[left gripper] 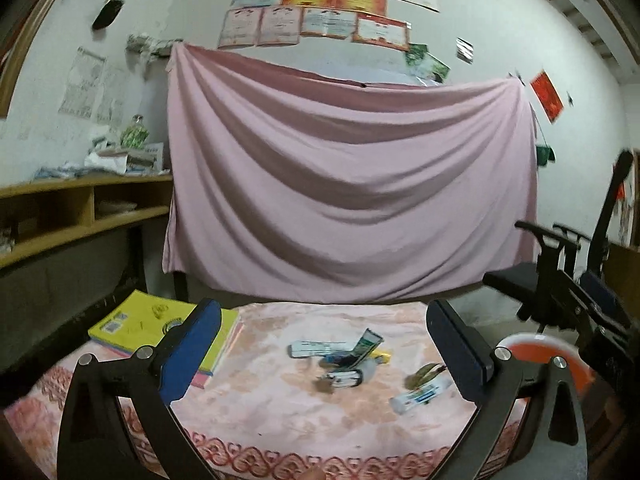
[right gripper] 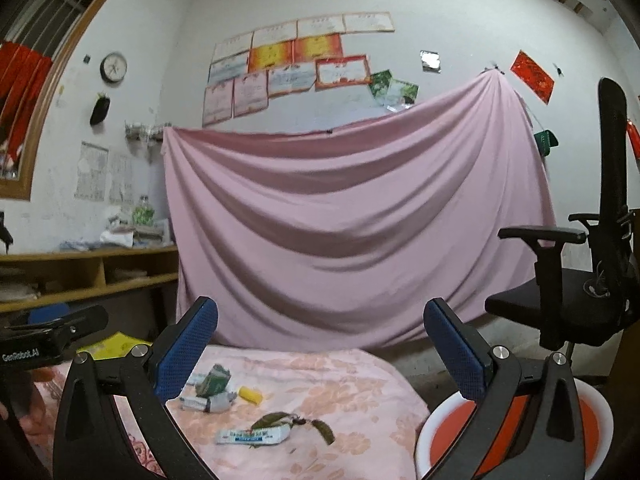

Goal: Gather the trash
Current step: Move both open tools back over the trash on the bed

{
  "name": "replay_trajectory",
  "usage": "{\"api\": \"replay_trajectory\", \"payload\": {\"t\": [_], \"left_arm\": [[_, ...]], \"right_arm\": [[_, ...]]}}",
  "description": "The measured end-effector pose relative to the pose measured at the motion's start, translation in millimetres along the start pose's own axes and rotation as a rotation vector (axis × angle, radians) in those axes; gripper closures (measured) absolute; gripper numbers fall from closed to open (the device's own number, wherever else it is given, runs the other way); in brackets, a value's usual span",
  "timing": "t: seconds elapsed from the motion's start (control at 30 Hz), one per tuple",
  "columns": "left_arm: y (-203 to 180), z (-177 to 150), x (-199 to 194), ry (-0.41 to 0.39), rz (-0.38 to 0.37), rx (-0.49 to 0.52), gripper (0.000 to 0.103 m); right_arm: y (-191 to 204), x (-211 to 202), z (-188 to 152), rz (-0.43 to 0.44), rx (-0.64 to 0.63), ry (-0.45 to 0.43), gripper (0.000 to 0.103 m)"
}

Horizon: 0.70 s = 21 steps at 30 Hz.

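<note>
Hovering spread wide and empty, the left hand-held gripper [left gripper: 324, 344] and right hand-held gripper [right gripper: 320, 344] face wrappers [right gripper: 212, 390] scattered on the worktop [right gripper: 340, 380].

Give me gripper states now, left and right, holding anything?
Left gripper: open wide, holding nothing.
Right gripper: open wide, holding nothing.

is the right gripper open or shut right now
Open. In the right wrist view the right gripper has its blue pads spread wide apart with nothing between them; the toothpaste tube lies untouched on the pink tablecloth.
</note>
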<state>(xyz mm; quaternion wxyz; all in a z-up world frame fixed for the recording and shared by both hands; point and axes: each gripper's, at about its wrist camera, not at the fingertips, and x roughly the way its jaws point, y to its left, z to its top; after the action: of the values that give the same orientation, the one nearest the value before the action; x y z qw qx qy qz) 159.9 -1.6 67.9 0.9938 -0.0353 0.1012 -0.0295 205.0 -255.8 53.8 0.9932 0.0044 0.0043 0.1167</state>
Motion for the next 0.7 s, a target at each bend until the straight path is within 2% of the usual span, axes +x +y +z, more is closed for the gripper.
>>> {"api": "replay_trajectory", "payload": {"t": [0.13, 0.23, 0.33, 0.5, 0.63, 0.7], "left_arm": [[2.0, -7.4, 13.7, -0.008, -0.011, 0.057, 0.002], [9.3, -10.8, 26.0, -0.008, -0.044, 0.031, 0.002], [16.7, -13.5, 35.4, 0.009, -0.07, -0.012, 0.002], [22.2, -23.0, 55.5, 0.117, -0.086, -0.057, 0.003], [18.5, -30.1, 76.8, 0.257, -0.097, -0.044, 0.003], [17.8, -33.5, 85.3, 0.3, -0.092, -0.041, 0.003]], "right_arm": [[7.2, 12.4, -5.9, -0.007, -0.031, 0.032, 0.0], [8.9, 26.6, -7.1, -0.016, -0.038, 0.059, 0.0], [7.2, 45.0, -11.8, -0.023, -0.036, 0.123, 0.0], [2.7, 64.6, -19.9, -0.031, -0.025, 0.232, 0.0], [-3.1, 77.3, -26.6, -0.041, 0.005, 0.323, 0.0], [-6.5, 84.0, -31.3, -0.026, 0.03, 0.377, 0.0]]}}
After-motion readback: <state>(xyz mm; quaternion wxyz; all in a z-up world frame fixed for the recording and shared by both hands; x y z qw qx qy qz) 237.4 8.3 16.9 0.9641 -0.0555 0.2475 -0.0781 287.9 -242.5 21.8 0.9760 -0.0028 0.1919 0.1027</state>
